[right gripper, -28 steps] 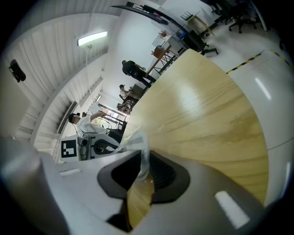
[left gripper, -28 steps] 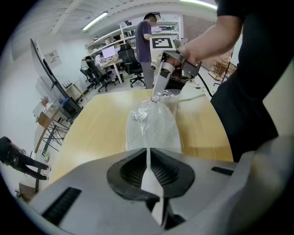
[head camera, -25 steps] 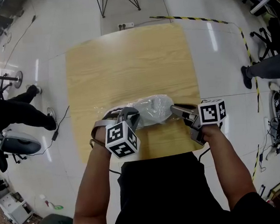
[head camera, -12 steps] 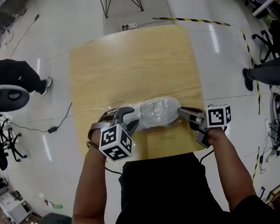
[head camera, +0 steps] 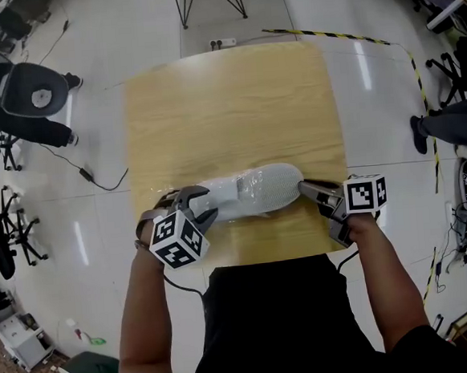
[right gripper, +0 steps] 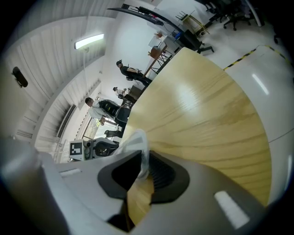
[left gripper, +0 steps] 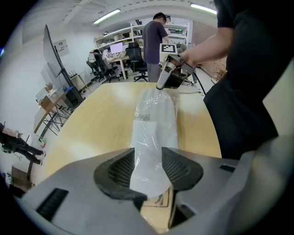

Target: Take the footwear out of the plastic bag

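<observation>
One wooden table (head camera: 227, 110) on glossy floor (head camera: 371, 90); my left gripper (head camera: 193, 205), jaws just opened, straddles the shoe (head camera: 258, 189); my right gripper (head camera: 304, 186) pinches its plastic bag (left gripper: 152, 137).

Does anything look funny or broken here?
Nothing is broken or spilled. The only funny thing is the white shoe lying on the table wrapped in a plastic bag, with the right gripper pinching one end.
</observation>
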Available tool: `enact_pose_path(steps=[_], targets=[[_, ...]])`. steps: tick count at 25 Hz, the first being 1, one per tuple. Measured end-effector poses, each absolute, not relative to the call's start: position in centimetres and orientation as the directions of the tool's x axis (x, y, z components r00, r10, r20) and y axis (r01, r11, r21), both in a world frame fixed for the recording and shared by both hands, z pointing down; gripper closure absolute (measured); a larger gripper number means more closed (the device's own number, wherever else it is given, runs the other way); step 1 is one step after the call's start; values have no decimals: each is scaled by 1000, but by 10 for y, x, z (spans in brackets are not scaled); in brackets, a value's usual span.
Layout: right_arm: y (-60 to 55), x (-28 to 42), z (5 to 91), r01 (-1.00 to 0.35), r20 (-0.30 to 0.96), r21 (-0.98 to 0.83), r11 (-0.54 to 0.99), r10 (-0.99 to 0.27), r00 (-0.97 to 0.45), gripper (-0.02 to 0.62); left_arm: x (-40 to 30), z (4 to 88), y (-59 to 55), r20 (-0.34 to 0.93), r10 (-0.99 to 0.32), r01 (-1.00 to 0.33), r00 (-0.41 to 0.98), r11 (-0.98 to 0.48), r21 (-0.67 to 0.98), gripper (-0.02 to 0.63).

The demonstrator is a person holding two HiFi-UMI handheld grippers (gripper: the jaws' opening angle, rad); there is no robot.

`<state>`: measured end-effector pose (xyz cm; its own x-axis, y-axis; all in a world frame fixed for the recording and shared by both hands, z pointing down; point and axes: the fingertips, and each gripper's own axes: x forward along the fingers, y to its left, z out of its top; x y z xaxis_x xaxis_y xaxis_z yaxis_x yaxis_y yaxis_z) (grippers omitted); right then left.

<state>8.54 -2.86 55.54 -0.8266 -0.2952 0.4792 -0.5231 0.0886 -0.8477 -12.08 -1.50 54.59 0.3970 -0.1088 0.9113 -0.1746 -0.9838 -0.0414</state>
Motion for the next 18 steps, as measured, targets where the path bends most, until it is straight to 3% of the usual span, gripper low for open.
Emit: enact_pose_path(steps=[18], targets=[[-24,102,555,-557,510,-828,72,-316,-800,540,-150,547,-11,927,-137,-171,350,-982,-81,433]])
